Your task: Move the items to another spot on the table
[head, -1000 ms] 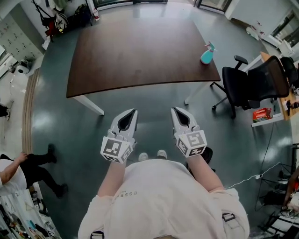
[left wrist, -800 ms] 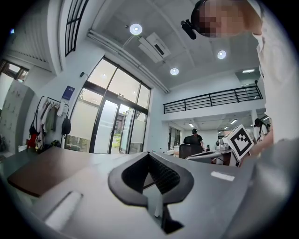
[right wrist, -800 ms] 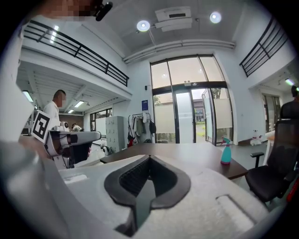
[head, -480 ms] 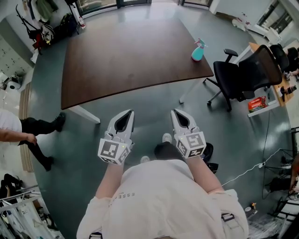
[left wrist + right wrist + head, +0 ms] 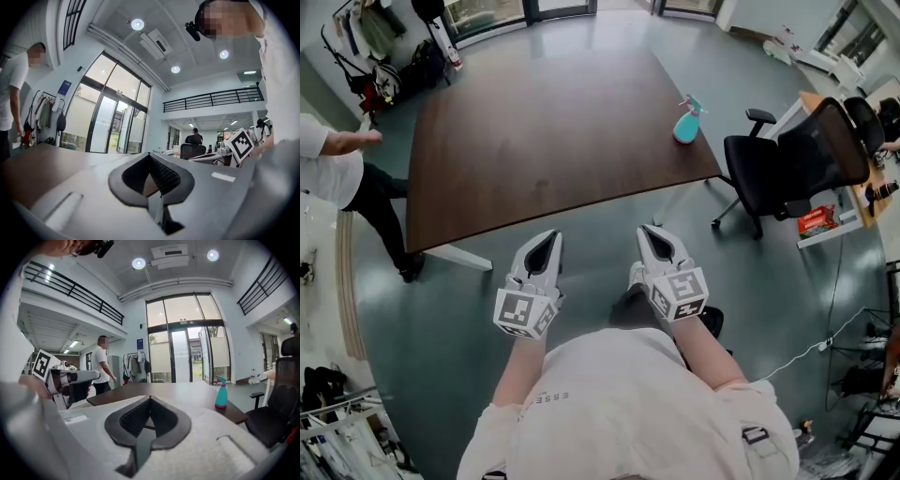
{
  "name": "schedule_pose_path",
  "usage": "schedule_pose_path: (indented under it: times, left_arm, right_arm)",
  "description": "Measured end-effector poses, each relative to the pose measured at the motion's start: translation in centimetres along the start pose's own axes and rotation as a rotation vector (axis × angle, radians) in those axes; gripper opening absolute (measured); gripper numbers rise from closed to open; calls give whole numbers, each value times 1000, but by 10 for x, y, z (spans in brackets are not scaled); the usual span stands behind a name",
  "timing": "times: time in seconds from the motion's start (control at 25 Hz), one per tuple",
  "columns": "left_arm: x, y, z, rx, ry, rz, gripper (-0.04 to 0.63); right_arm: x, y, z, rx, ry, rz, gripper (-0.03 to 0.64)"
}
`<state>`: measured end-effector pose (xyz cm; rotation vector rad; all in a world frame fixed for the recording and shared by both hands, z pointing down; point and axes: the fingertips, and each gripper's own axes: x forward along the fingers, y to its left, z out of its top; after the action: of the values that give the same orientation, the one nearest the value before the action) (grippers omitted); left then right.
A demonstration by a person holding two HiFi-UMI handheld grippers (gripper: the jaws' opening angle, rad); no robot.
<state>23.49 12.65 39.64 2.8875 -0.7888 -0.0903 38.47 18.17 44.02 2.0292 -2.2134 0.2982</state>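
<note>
One teal spray bottle (image 5: pixel 685 125), trigger-topped, upright at brown table (image 5: pixel 534 131) corner; left gripper (image 5: pixel 547 236), right gripper (image 5: pixel 649 231) both closed, empty

Dark wooden table (image 5: pixel 534 131) stands on glossy grey floor (image 5: pixel 600 217); tall glass doors (image 5: pixel 180 357) rise beyond it, a black office chair (image 5: pixel 787 164) beside it.
</note>
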Motion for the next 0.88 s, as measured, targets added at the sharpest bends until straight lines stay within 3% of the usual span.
schedule_pose_path:
  times: [0.52, 0.88]
  left_arm:
    - [228, -31, -4, -13, 12, -38, 8]
    - [333, -55, -10, -15, 35, -99, 9]
  right_arm:
    - [66, -205, 36, 20, 9, 1, -9]
    - [91, -299, 61, 12, -36, 6, -9]
